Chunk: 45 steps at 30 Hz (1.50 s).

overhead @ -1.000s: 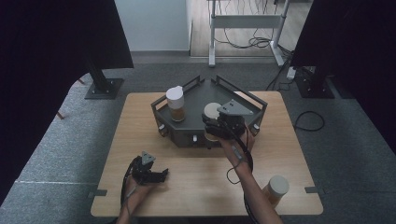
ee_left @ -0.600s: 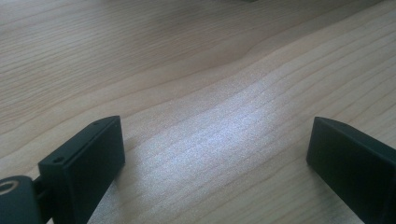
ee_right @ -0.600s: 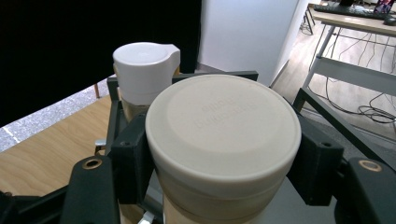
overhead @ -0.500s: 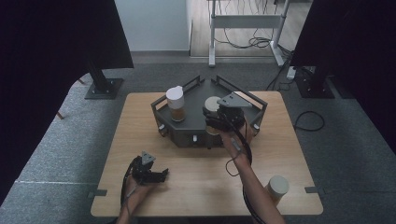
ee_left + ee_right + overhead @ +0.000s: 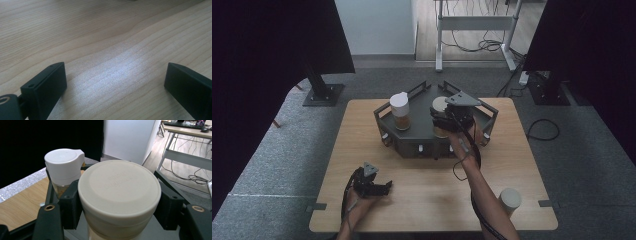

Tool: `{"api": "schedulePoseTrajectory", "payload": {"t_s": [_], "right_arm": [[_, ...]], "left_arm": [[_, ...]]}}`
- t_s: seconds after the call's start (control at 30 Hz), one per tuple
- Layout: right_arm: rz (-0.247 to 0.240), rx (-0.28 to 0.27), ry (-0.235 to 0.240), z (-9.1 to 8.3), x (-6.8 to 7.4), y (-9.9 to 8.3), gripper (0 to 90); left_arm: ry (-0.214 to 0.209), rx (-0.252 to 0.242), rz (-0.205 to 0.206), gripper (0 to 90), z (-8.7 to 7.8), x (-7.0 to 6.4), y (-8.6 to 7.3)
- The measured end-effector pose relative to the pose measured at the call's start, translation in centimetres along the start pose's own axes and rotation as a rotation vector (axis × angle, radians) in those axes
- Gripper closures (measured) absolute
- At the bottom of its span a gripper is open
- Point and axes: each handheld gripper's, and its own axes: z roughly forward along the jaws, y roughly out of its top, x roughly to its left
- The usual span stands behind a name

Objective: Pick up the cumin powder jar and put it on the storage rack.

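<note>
High view: we see right gripper (image 5: 447,121) over dark grey tray (image 5: 412,137) at far centre of surface (image 5: 427,195), fingers (image 5: 71,205) closed against sides of cream-lidded jar (image 5: 119,195). White-capped jar (image 5: 400,110) stands in tray's left compartment. Left gripper (image 5: 379,188) rests low on surface near front edge, fingers (image 5: 46,87) wide apart, holding nothing. Third jar (image 5: 510,201) stands at front right corner.

Faint embossed lettering on the cream jar lid (image 5: 119,187), two short lines, too shallow to read. No other readable text, label or number anywhere.
</note>
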Motion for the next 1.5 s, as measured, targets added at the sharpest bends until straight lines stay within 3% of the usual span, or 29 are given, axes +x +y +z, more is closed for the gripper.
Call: {"api": "schedulePoseTrajectory", "payload": {"t_s": [0.8,1.5], "right_arm": [[0.013,0.011,-0.011,3.2,-0.9,0.9,33.2],[0.006,0.043,-0.017,5.9,-1.0,-0.1,33.2]], "left_arm": [[-0.002,0.001,0.002,3.8,0.0,0.0,0.0],[-0.004,0.001,0.005,3.8,0.0,0.1,0.0]]}}
